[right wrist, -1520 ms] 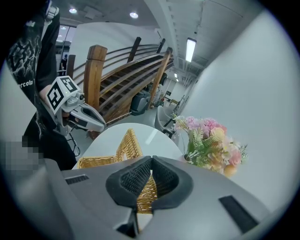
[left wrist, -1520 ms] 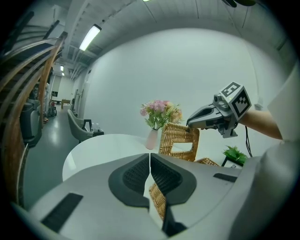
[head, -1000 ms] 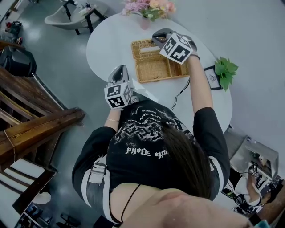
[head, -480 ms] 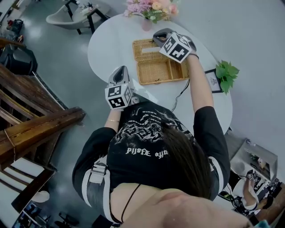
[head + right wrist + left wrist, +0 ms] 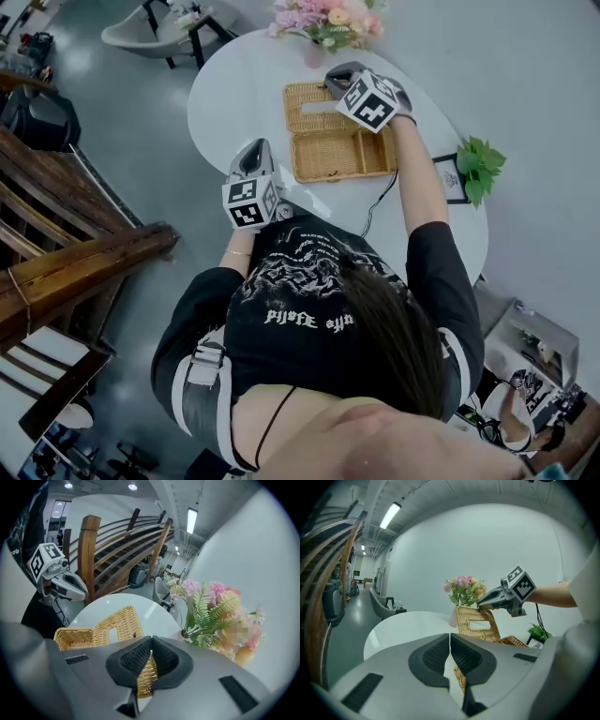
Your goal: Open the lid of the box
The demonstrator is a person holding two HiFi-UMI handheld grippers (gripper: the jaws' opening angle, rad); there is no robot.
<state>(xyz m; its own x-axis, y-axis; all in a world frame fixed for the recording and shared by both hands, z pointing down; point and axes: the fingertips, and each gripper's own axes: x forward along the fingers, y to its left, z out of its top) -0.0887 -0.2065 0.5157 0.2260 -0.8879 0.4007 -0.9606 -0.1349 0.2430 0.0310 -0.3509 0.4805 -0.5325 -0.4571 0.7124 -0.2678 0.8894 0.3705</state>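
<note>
A wicker box (image 5: pixel 343 156) stands on the round white table (image 5: pixel 234 94) with its lid (image 5: pixel 309 105) swung up and back. The lid has a rectangular slot and stands steeply in the left gripper view (image 5: pixel 477 625). My right gripper (image 5: pixel 334 79) is shut on the lid's top edge, and wicker (image 5: pixel 145 674) shows between its jaws (image 5: pixel 151 641). My left gripper (image 5: pixel 253 148) hovers shut and empty at the table's near edge, short of the box (image 5: pixel 513 641); its pads meet (image 5: pixel 450 641).
A vase of pink flowers (image 5: pixel 323 23) stands just beyond the lid. A green plant (image 5: pixel 480 159) and a framed card (image 5: pixel 450 178) sit at the right. A black cable (image 5: pixel 380 202) runs off the near edge. A wooden staircase (image 5: pixel 75 253) rises at left.
The right gripper stays shut on the lid edge and has drifted slightly, along with a small shift of the head view. The left gripper has kept its place.
</note>
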